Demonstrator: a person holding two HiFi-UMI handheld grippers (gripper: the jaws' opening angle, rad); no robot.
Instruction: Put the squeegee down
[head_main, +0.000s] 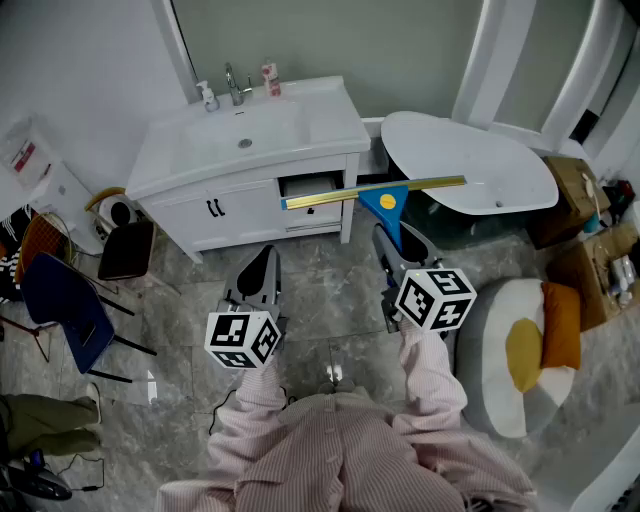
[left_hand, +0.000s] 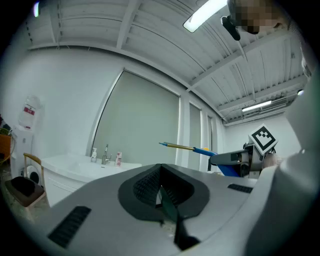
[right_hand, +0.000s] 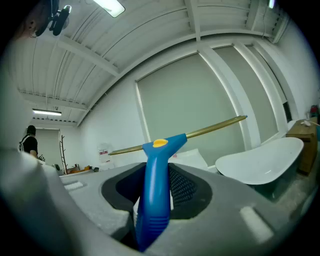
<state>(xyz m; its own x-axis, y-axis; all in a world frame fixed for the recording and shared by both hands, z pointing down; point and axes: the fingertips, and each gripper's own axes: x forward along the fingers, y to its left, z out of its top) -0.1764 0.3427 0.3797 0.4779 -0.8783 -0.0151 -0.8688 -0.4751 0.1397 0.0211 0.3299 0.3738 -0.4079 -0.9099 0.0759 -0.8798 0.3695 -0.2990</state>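
Left claw (head_main: 262, 265) is idling, pads pressed together on nothing, facing the vanity bench (head_main: 180, 165). Right claw (head_main: 392, 240) is pinching the squeegee (head_main: 372, 192) by its blue handle, blade hanging level in the air between vanity and bathtub (head_main: 500, 180). Nothing's down yet, so the whole set-down is pending. The handle is hiding the pad contact.

sleeves (head_main: 432, 370): were long, pale pink with fine stripes.
left gripper (head_main: 261, 264): had a grey shell, black along the middle.
right gripper (head_main: 388, 238): had the same grey shell.
cubes (head_main: 242, 340): were white with black square markers.
pads (left_hand: 148, 186): were dark and ribbed.
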